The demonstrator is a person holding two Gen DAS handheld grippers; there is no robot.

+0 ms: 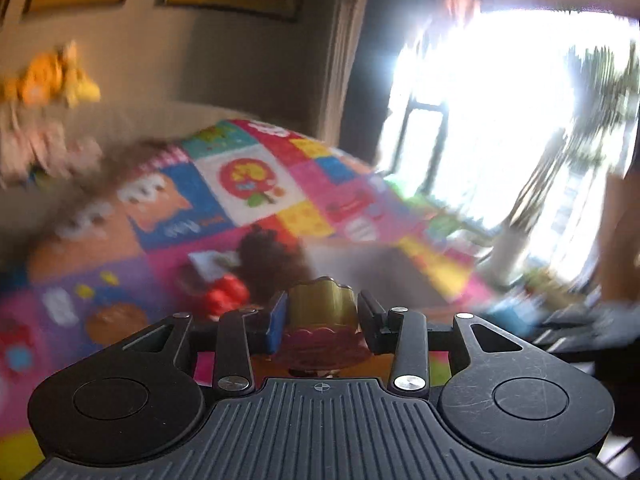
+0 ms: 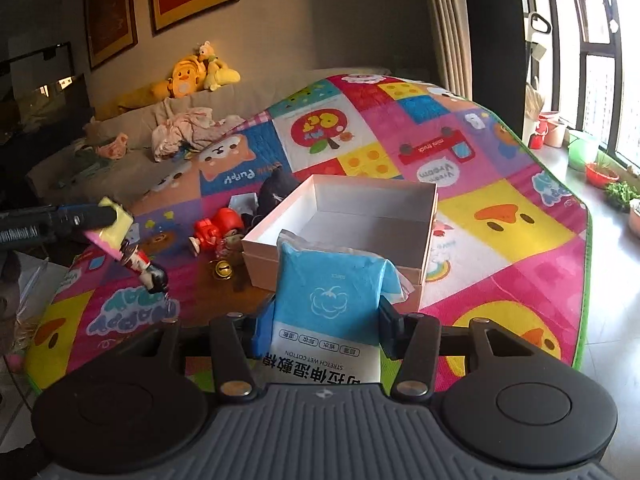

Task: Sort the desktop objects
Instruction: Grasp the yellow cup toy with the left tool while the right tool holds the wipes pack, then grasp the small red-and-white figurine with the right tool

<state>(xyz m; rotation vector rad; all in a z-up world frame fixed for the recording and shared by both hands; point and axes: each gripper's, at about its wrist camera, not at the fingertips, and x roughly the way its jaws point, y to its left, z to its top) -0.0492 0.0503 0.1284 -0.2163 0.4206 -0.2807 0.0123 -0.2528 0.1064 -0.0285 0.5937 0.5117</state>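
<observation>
My left gripper [image 1: 322, 314] is shut on a small doll figurine [image 1: 322, 312] with a yellow base and pink skirt; the left wrist view is blurred. In the right wrist view the left gripper [image 2: 108, 216] holds that figurine [image 2: 132, 252] in the air at the left, head hanging down. My right gripper [image 2: 322, 320] is shut on a blue and white wet-wipe pack [image 2: 332, 304], just in front of an open white box [image 2: 430, 208], which is empty inside.
A red figurine [image 2: 216, 228], a small gold bell [image 2: 223, 269] and a dark plush [image 2: 278, 190] lie on the colourful play mat [image 2: 500, 216] left of the box. A sofa with plush toys [image 2: 196, 74] stands behind. Plant pots [image 2: 600, 172] line the window at the right.
</observation>
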